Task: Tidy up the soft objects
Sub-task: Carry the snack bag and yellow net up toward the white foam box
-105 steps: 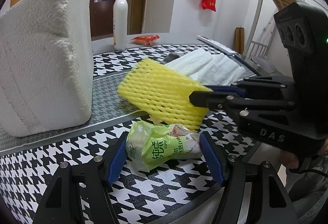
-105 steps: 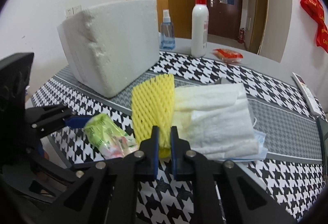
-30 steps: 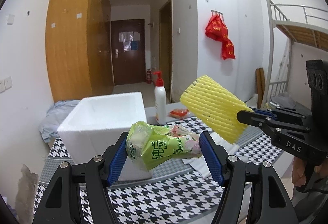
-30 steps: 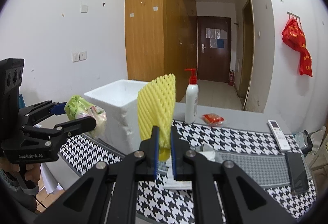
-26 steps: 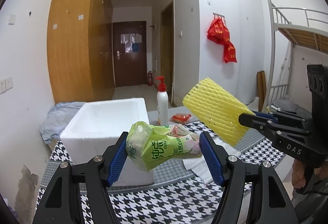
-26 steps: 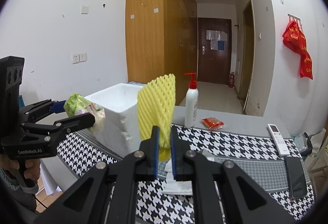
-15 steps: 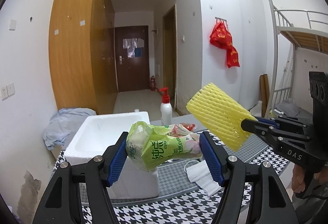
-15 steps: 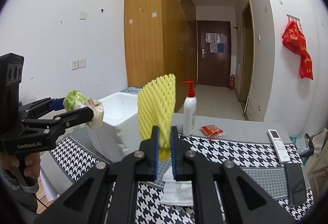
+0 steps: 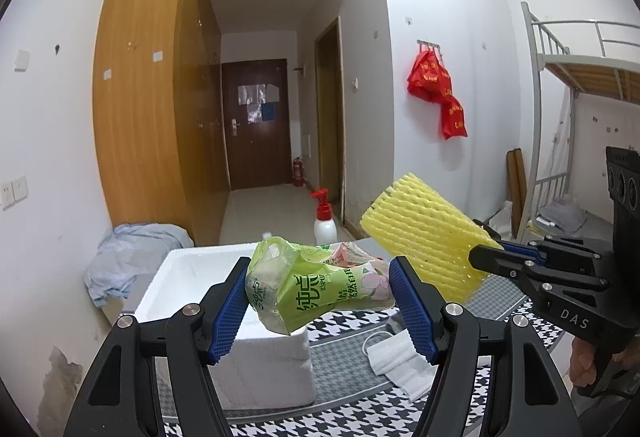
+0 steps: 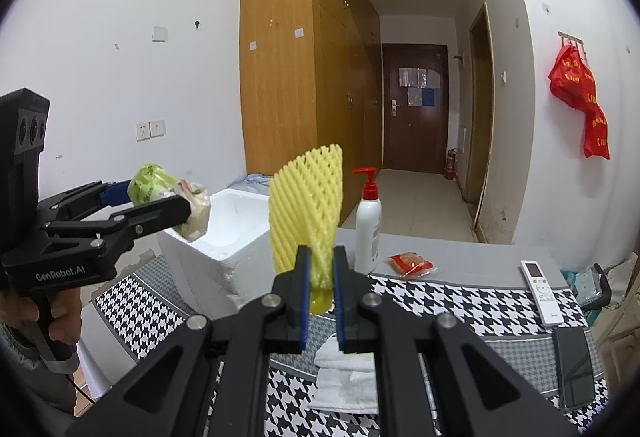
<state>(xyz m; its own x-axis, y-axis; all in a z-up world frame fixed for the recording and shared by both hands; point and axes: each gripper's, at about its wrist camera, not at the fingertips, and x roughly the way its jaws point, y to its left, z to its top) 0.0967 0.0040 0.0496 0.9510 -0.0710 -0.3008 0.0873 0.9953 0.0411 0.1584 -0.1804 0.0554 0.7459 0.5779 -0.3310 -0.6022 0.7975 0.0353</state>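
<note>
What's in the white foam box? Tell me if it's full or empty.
Empty as far as visible: the white foam box shows only bare white inner walls; its floor is hidden.

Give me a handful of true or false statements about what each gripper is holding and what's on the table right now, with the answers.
1. The left gripper holds a green packet. True.
2. The right gripper is open and holds nothing. False: it is shut on a yellow foam net.
3. The white foam box has a lid on. False: its top is open.
4. A pump bottle with a red top stands upright on the table. True.
5. The white cloth hangs from the left gripper. False: it lies on the table.
</note>
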